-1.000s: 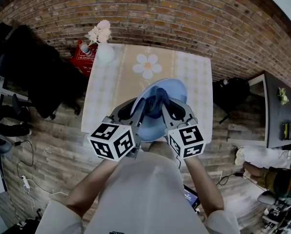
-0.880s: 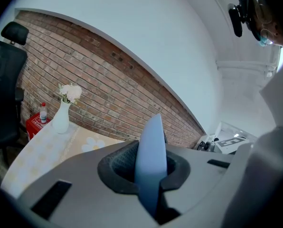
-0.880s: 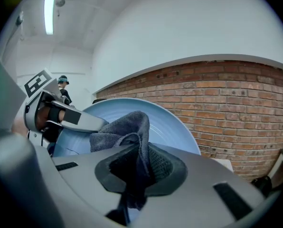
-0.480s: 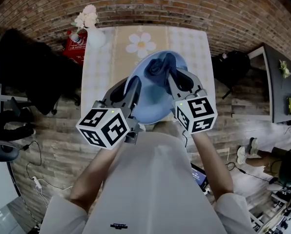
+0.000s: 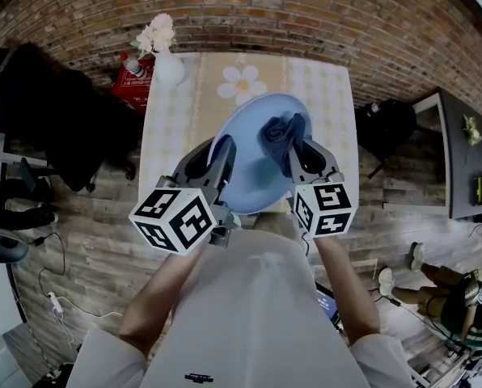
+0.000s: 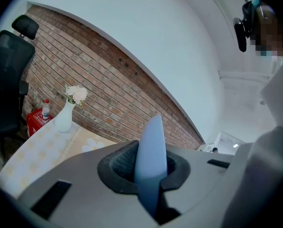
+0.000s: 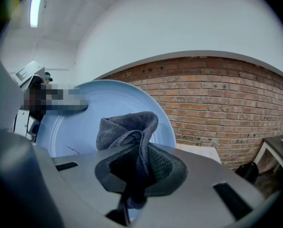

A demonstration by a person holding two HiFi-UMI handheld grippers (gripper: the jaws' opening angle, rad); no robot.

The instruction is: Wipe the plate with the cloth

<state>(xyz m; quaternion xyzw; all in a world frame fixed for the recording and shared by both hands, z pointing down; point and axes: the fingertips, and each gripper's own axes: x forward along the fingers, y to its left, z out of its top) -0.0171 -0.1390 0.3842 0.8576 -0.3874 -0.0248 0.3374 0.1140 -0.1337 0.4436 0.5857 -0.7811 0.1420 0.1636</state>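
A light blue plate point(image 5: 253, 164) is held up above the table, tilted toward me. My left gripper point(image 5: 218, 162) is shut on its left rim, and in the left gripper view the plate's edge point(image 6: 150, 156) stands upright between the jaws. My right gripper point(image 5: 293, 148) is shut on a bunched dark grey cloth point(image 5: 280, 132), which rests against the plate's upper right face. In the right gripper view the cloth point(image 7: 132, 137) rises from the jaws in front of the plate point(image 7: 108, 113).
Below is a small table point(image 5: 176, 136) with a checked cover and a daisy mat point(image 5: 243, 83). A white vase with flowers point(image 5: 167, 65) stands at its far left corner beside a red box point(image 5: 134, 87). A black chair point(image 5: 55, 128) stands left, a dark desk point(image 5: 459, 152) right, and a brick wall behind.
The cloth and my right gripper have slid right across the plate's upper face. The plate stays held by the left gripper, shifted slightly.
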